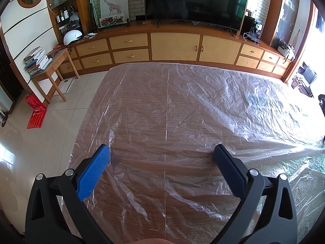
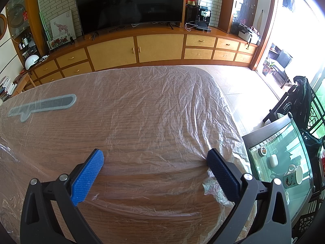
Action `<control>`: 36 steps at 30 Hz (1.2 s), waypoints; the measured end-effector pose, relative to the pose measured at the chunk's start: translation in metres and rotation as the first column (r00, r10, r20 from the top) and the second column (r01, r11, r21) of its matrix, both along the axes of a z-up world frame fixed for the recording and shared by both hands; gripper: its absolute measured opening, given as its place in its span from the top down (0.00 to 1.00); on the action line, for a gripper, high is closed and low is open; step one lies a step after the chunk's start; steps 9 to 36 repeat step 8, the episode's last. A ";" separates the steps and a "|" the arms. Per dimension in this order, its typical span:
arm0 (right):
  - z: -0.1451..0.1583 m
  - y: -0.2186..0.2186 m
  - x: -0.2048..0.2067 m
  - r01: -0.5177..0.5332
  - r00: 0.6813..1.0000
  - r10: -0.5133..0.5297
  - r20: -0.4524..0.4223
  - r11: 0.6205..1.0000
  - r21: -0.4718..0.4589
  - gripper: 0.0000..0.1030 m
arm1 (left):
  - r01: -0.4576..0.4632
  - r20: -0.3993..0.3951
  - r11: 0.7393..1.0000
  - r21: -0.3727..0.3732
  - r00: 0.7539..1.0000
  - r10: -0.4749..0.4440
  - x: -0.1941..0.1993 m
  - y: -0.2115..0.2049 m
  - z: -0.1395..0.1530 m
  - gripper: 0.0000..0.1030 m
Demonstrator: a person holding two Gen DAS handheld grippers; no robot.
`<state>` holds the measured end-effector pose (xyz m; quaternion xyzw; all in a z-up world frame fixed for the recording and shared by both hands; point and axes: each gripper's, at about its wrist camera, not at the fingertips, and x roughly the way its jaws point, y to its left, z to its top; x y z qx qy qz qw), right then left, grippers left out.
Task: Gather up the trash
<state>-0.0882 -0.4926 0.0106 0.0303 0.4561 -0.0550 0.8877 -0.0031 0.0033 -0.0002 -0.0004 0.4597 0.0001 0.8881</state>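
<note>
A thin clear plastic sheet (image 1: 182, 105) lies crinkled over the wooden table (image 1: 142, 162) and covers nearly all of its top. In the right wrist view the same plastic sheet (image 2: 162, 105) drapes over the table's rounded far-right corner, and the near edge of the wooden table (image 2: 152, 219) shows bare wood. My left gripper (image 1: 161, 152) hovers open just above the sheet near the table's left side. My right gripper (image 2: 155, 157) is open above the sheet's near edge. Nothing sits between either pair of blue pads. A grey flat shape (image 2: 42, 105) shows under the plastic.
A long wooden cabinet (image 1: 174, 46) with a TV (image 1: 195, 0) runs along the far wall. A small side table with books (image 1: 50, 69) and a red bag (image 1: 36, 111) stand on the floor at left. A glass-topped table (image 2: 284, 162) with mugs stands close at right, chairs (image 2: 294, 101) beyond it.
</note>
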 end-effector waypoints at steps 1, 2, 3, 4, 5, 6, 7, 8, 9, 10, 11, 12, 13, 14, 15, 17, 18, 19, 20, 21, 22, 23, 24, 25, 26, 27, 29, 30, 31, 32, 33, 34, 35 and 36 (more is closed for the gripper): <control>-0.001 0.000 0.001 0.000 1.000 0.000 0.000 1.000 0.000 0.03 | 0.000 0.000 1.000 -0.001 1.000 0.000 0.000 0.000 0.000 0.01; 0.000 0.000 0.000 0.000 1.000 0.000 0.000 1.000 0.000 0.03 | 0.000 0.000 1.000 -0.001 1.000 0.000 0.000 0.000 0.000 0.01; 0.000 0.000 0.001 0.000 1.000 0.000 0.000 1.000 0.000 0.03 | 0.000 0.000 1.000 -0.002 1.000 0.000 0.000 0.000 0.000 0.01; -0.001 0.000 0.001 0.000 1.000 0.000 0.000 1.000 0.000 0.03 | 0.000 0.000 1.000 -0.002 1.000 0.000 0.000 0.000 0.000 0.01; 0.000 0.000 0.001 0.000 1.000 0.000 0.000 1.000 0.000 0.03 | 0.000 0.000 1.000 -0.001 1.000 0.000 0.000 0.000 0.000 0.01; 0.000 0.000 0.001 0.000 1.000 0.000 0.000 1.000 0.000 0.03 | 0.000 0.000 1.000 -0.001 1.000 0.000 0.000 0.000 0.000 0.01; -0.001 0.000 0.001 0.000 1.000 0.000 0.000 1.000 0.000 0.03 | 0.000 0.000 1.000 -0.001 1.000 0.000 0.000 0.000 0.000 0.01; 0.000 0.000 0.000 0.000 1.000 0.000 0.000 1.000 0.000 0.03 | 0.000 0.000 1.000 -0.001 1.000 0.000 0.000 0.000 0.000 0.01; 0.000 0.000 0.000 0.000 1.000 0.000 0.000 1.000 0.000 0.03 | 0.000 0.000 1.000 -0.001 1.000 0.000 0.000 0.000 0.000 0.01; 0.000 0.000 0.000 0.000 1.000 0.000 0.000 1.000 0.000 0.03 | 0.000 0.000 1.000 -0.001 1.000 0.000 0.000 0.000 0.000 0.01; 0.000 0.000 0.000 0.000 1.000 0.000 0.000 1.000 0.000 0.03 | 0.000 0.000 1.000 -0.001 1.000 0.000 0.000 0.000 0.000 0.01; 0.000 0.000 0.000 0.000 1.000 0.000 0.000 1.000 0.000 0.03 | 0.000 0.000 1.000 -0.001 1.000 0.000 0.000 0.000 0.000 0.01; 0.000 0.000 0.000 0.000 1.000 0.000 0.000 1.000 0.000 0.03 | 0.000 0.000 1.000 -0.001 1.000 0.000 0.000 0.000 0.000 0.01; 0.000 0.000 0.000 0.000 1.000 0.000 0.000 1.000 0.000 0.03 | 0.000 0.000 1.000 -0.001 1.000 0.000 0.000 0.000 0.000 0.01; 0.000 0.000 0.000 0.000 1.000 0.000 0.000 1.000 0.000 0.03 | 0.000 0.000 1.000 -0.001 1.000 0.000 0.000 0.000 0.000 0.01; 0.000 0.000 0.000 0.000 1.000 0.000 0.000 1.000 0.000 0.03 | 0.000 0.000 1.000 -0.001 1.000 0.000 0.000 0.000 0.000 0.01; 0.000 0.000 0.000 0.000 1.000 0.000 0.000 1.000 0.000 0.03 | 0.000 0.000 1.000 -0.001 1.000 0.000 0.000 0.000 0.000 0.01; 0.000 0.000 0.000 0.000 1.000 0.000 0.000 1.000 0.000 0.03 | 0.000 0.000 1.000 -0.001 1.000 0.000 0.000 0.000 0.000 0.01; 0.000 0.000 0.000 0.000 1.000 0.000 0.000 1.000 0.000 0.03 | 0.000 0.000 1.000 -0.001 1.000 0.000 0.000 0.000 0.000 0.01; 0.000 0.000 0.000 0.000 1.000 0.000 0.000 1.000 0.000 0.03 | 0.000 0.000 1.000 -0.001 1.000 0.000 0.000 0.000 0.000 0.01; 0.000 0.000 0.000 0.000 1.000 0.000 0.000 1.000 0.000 0.03 | 0.000 0.000 1.000 -0.001 1.000 0.000 0.000 0.000 0.000 0.01; 0.000 0.000 0.000 0.000 1.000 0.000 0.000 1.000 0.000 0.03 | 0.000 0.000 1.000 -0.001 1.000 0.000 0.000 0.000 0.000 0.01; 0.000 0.000 0.000 0.000 1.000 0.000 0.000 1.000 0.000 0.03 | 0.000 0.000 1.000 -0.001 1.000 0.000 0.000 0.000 0.000 0.01; 0.000 0.000 0.000 0.000 1.000 0.000 0.000 1.000 0.000 0.03 | 0.000 0.000 1.000 -0.001 1.000 0.000 0.000 0.000 0.000 0.01; 0.000 0.000 0.000 0.000 1.000 0.000 0.000 1.000 0.000 0.03 | 0.000 0.000 1.000 -0.001 1.000 0.000 0.000 0.000 0.000 0.01; 0.000 0.000 0.000 0.000 1.000 0.000 0.000 1.000 0.000 0.03 | 0.000 0.000 1.000 -0.001 1.000 0.000 0.000 0.000 0.000 0.01; 0.000 0.000 0.000 0.000 1.000 0.000 0.000 1.000 0.000 0.03 | 0.000 0.000 1.000 -0.001 1.000 0.000 0.000 0.000 0.000 0.01; 0.000 0.000 0.000 0.000 1.000 0.000 0.000 1.000 0.000 0.03 | 0.000 0.000 1.000 -0.001 1.000 0.000 0.000 0.000 0.000 0.01; 0.000 0.000 0.000 0.000 1.000 0.000 0.000 1.000 0.000 0.03 | 0.000 0.000 1.000 -0.001 1.000 0.000 0.000 0.000 0.000 0.01; 0.000 0.000 0.000 0.000 1.000 0.000 0.000 1.000 0.000 0.03 | 0.000 0.000 1.000 -0.001 1.000 0.000 0.000 0.000 0.000 0.01; 0.000 0.000 0.000 0.000 1.000 0.000 0.000 1.000 0.000 0.03 | 0.000 0.000 1.000 -0.001 1.000 0.000 0.000 0.000 0.000 0.01; 0.000 0.000 0.000 0.000 1.000 0.000 0.000 1.000 0.000 0.03 | 0.000 0.000 1.000 -0.001 1.000 0.000 0.000 0.000 0.000 0.01; 0.000 0.000 0.000 0.000 1.000 0.000 0.000 1.000 0.000 0.03 | 0.000 0.000 1.000 -0.001 1.000 0.000 0.000 0.000 0.000 0.01; 0.000 0.000 0.000 0.000 1.000 0.000 0.000 1.000 0.000 0.03 | 0.000 0.000 1.000 -0.001 1.000 0.000 0.000 0.000 0.000 0.01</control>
